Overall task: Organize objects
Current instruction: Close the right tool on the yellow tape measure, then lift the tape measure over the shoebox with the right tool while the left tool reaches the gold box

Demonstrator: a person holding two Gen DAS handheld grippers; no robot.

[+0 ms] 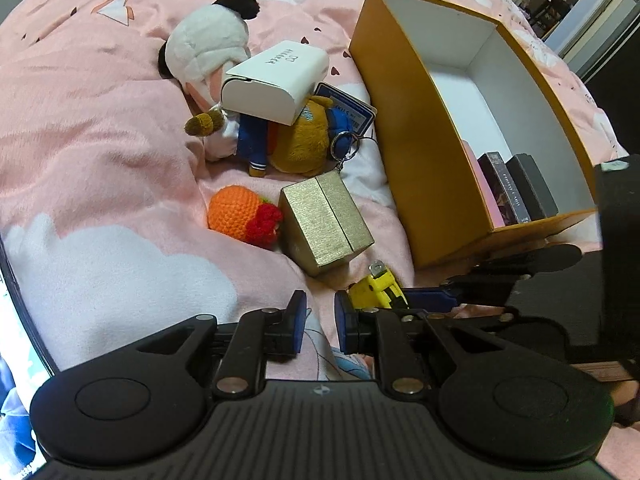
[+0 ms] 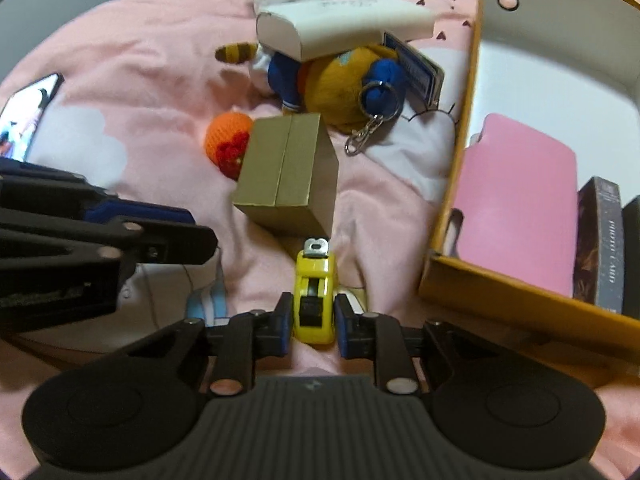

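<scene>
Jaws: right gripper [image 2: 311, 322] nearly closed w/ a yellow tape measure [image 2: 315, 300] between its pads, touching or almost; left gripper [image 1: 320, 326] narrow, holding nothing. Pink bed blanket [image 1: 100, 128] carries everything. Orange cardboard box [image 1: 384, 120] sits toward the bed's right side, w/ a pink case and dark card boxes inside. White case [image 1: 276, 80] rests on a yellow plush toy [image 1: 296, 144]. Gold box [image 1: 326, 222] lies mid-bed beside an orange crochet ball [image 1: 236, 212]; tape measure just in front of it.

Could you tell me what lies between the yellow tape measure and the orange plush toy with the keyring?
The gold box lies between the yellow tape measure and the plush toy, clearest in the right wrist view.
</scene>
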